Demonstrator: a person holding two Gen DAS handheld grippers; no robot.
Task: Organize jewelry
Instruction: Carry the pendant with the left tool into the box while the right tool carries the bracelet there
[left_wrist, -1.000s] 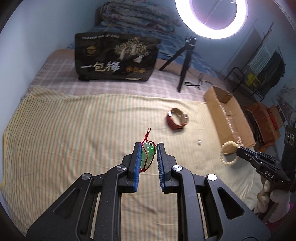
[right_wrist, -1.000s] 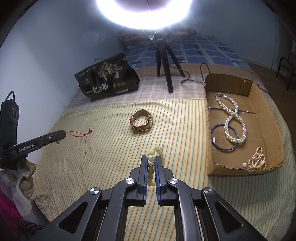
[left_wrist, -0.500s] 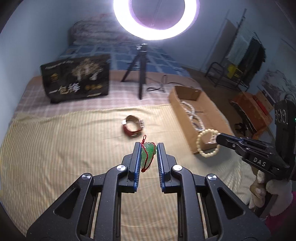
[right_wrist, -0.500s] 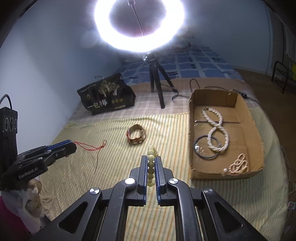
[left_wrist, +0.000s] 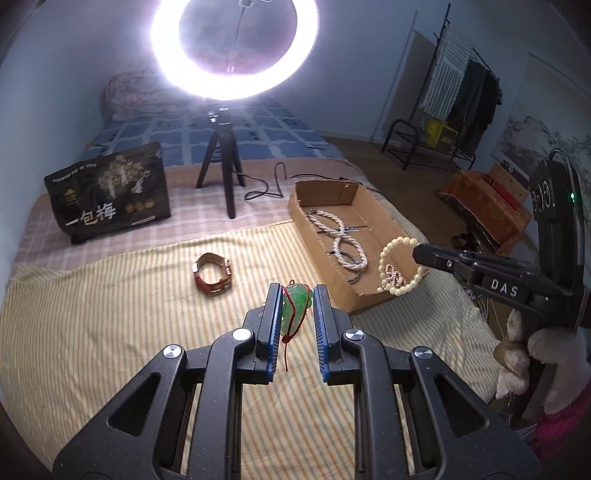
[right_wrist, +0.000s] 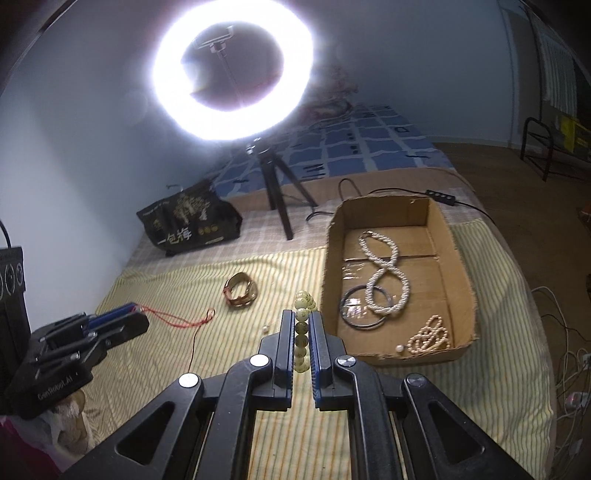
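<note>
My left gripper (left_wrist: 295, 291) is shut on a green jade pendant (left_wrist: 295, 301) with a red cord (right_wrist: 177, 320), held above the striped cloth. My right gripper (right_wrist: 300, 317) is shut on a cream bead bracelet (right_wrist: 301, 325); in the left wrist view the cream bead bracelet (left_wrist: 397, 266) hangs over the near end of the cardboard box (left_wrist: 314, 229). The cardboard box (right_wrist: 458, 280) holds a white pearl necklace (right_wrist: 384, 275), a dark bangle (right_wrist: 360, 308) and a small pearl bracelet (right_wrist: 428, 334). A brown leather watch (left_wrist: 213, 274) lies on the cloth, also in the right wrist view (right_wrist: 240, 290).
A ring light on a black tripod (left_wrist: 221, 162) stands at the back with a cable beside it. A black printed bag (left_wrist: 110, 195) stands at the back left. A loose pearl (right_wrist: 265, 328) lies on the cloth. The bed edge drops off at the right.
Both grippers have risen and swung right toward the box. The bead bracelet has moved from beside the box's near corner to over its near end.
</note>
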